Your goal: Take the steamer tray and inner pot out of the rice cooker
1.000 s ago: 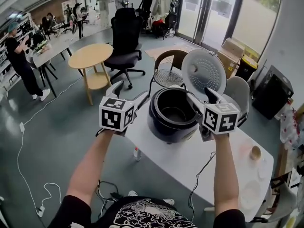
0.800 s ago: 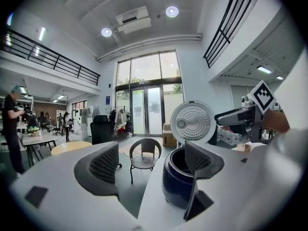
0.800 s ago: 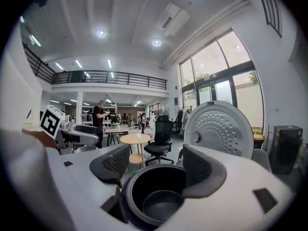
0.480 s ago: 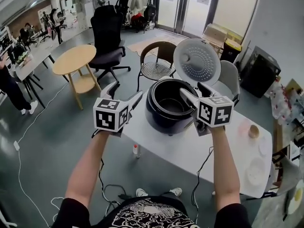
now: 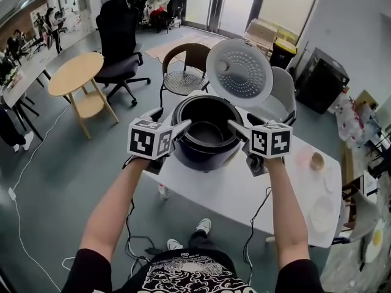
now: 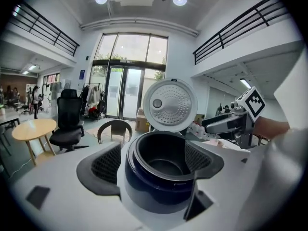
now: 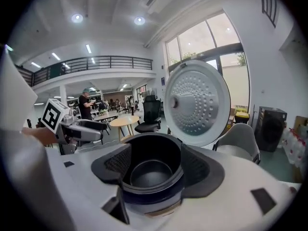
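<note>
The dark blue rice cooker (image 5: 204, 145) stands on the white table (image 5: 214, 191) with its perforated lid (image 5: 239, 72) swung up behind it. A black vessel with a stepped wall (image 7: 151, 170) sits inside it; I cannot tell the steamer tray from the inner pot. My left gripper (image 5: 168, 119) is open at the cooker's left rim. At the right rim my right gripper (image 5: 244, 122) is open too. Its jaws have just been closing a little, with nothing pressed between them. In both gripper views the cooker (image 6: 161, 177) shows just ahead, through the gap between the jaws.
A wicker chair (image 5: 182, 78) and a grey chair (image 5: 284, 93) stand behind the table. On the table's right end are a small cup (image 5: 316, 160) and plates (image 5: 322, 212). To the left stand a round wooden table (image 5: 76, 75) and a black office chair (image 5: 116, 35). Cables lie on the floor.
Both grippers have come down and drawn in to the cooker's rim, one on each side. The head view has tipped, so the cooker sits higher in the picture.
</note>
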### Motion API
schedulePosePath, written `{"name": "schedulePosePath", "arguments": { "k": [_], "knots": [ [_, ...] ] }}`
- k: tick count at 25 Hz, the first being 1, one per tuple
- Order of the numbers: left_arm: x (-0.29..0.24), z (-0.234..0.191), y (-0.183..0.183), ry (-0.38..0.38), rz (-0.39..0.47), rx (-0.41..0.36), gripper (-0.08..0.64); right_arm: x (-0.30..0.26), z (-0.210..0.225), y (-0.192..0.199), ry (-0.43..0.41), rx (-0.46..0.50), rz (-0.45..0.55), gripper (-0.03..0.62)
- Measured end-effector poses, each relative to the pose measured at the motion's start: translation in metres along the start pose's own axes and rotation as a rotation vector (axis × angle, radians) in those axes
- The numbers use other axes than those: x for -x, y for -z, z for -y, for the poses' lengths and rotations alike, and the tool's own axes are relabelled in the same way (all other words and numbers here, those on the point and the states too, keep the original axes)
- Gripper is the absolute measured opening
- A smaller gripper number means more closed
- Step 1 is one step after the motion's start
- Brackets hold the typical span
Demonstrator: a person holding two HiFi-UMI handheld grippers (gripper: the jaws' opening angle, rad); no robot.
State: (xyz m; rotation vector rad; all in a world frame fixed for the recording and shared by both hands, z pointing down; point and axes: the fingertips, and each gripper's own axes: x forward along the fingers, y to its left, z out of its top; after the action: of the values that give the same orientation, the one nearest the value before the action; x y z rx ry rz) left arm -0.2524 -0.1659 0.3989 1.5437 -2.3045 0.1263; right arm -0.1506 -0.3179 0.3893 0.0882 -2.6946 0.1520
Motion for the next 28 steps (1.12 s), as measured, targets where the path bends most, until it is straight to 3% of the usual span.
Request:
{"name": "schedulePosePath", "arguments": {
  "k": [11,20,26,28],
  "knots": [
    [-0.097,-0.015,0.007,0.023,-0.168,0.093,0.379,-0.067,0.076,0.031,-0.062,-0.07,-0.177,0.31],
    [-0.134,-0.012,0.016,0.073,-0.274,0.175,0.319,-0.085,0.097,0.043,-0.141,-0.09,-0.281,0.279],
    [-0.143,-0.011,0.021,-0.003,-0.316,0.161,0.266,-0.084,0.11,0.045,-0.113,-0.142,-0.318,0.235],
    [-0.142,-0.021,0.022,-0.063,-0.328,0.156,0.207,-0.086,0.114,0.045,-0.076,-0.136,-0.337,0.198]
  ]
}}
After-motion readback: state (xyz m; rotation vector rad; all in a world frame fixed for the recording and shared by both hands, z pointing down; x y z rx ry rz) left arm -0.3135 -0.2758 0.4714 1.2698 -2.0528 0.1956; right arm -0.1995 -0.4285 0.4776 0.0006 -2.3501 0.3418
